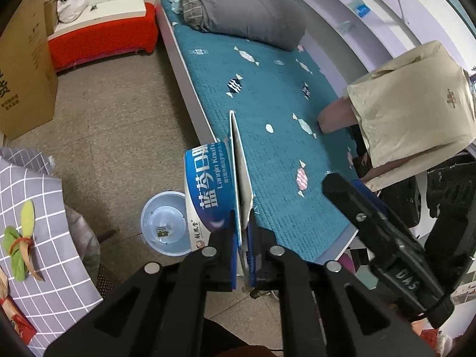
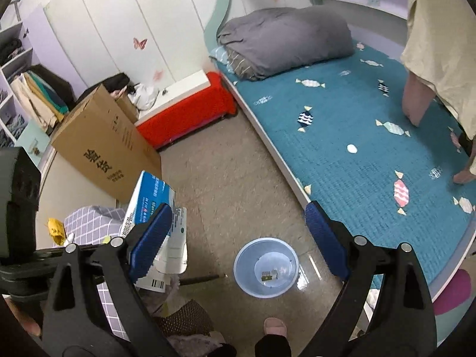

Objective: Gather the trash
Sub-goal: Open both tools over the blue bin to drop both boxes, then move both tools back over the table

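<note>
While the left gripper (image 1: 242,232) has its jaws clamped tight on the edge of a flattened blue-and-white carton (image 1: 214,190), the right gripper (image 2: 238,238) has its jaws spread wide with nothing between them. Pretty much straight ahead of the right jaws, down on the floor (image 2: 226,178), sits a pale blue basin (image 2: 265,267) with a small scrap inside. It's just left of the carton from the left jaws' side, and the bed (image 1: 267,104) runs ahead of them.

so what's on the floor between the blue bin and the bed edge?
Nothing: in the right wrist view the stretch of floor between the blue bin and the bed edge is bare, apart from a shiny patch.
</note>
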Action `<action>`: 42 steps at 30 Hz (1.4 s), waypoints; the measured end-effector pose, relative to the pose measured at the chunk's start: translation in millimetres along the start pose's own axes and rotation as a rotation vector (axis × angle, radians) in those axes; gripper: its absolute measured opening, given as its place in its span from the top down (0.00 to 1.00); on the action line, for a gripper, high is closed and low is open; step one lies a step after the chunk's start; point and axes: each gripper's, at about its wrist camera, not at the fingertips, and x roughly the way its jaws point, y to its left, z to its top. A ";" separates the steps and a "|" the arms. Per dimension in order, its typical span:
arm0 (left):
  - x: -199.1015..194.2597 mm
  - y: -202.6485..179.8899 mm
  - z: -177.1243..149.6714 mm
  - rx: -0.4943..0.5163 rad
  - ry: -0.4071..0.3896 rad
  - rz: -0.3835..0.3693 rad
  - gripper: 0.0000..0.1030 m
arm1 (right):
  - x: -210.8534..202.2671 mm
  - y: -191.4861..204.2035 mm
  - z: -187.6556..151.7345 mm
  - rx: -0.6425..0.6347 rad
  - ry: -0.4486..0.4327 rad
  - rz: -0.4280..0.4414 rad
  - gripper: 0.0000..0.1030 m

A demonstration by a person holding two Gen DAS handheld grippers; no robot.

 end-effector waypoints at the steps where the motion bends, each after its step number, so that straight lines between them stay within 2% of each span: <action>1: 1.6 -3.8 1.0 0.011 0.003 0.008 0.90 | -2.1 -1.5 0.8 0.003 -0.006 -0.001 0.13; 2: 3.6 -5.8 1.7 0.015 0.007 0.017 0.76 | -4.6 -3.9 1.6 0.007 -0.012 -0.005 0.13; 3: 5.4 -6.9 2.2 0.016 0.010 0.029 0.49 | -6.9 -5.2 0.8 0.009 -0.016 -0.008 0.13; 4: 4.8 -6.8 2.2 0.011 -0.001 0.045 0.39 | -8.4 -8.3 0.7 0.014 -0.017 -0.012 0.13; 5: 3.4 -6.6 2.5 0.007 -0.012 0.052 0.36 | -9.7 -9.5 -0.4 0.020 -0.015 -0.014 0.13; 11: -13.1 -7.8 -4.2 0.000 -0.061 0.081 0.36 | -15.5 -7.1 -4.6 0.021 -0.003 -0.005 0.13; 20: -68.6 0.8 -32.6 -0.041 -0.202 0.211 0.36 | -25.5 31.4 -11.0 -0.074 0.001 0.078 0.13; 24: -102.0 14.3 -53.6 -0.112 -0.272 0.275 0.36 | -26.5 59.5 -15.4 -0.138 0.022 0.142 0.13; 32: -166.6 65.7 -107.4 -0.318 -0.376 0.385 0.35 | -18.1 151.1 -38.4 -0.320 0.115 0.308 0.13; 37: -196.0 108.7 -139.0 -0.436 -0.400 0.435 0.35 | -9.2 207.2 -62.3 -0.395 0.169 0.374 0.13; 42: -213.9 157.5 -164.7 -0.528 -0.393 0.436 0.35 | 5.3 241.4 -85.2 -0.420 0.221 0.382 0.13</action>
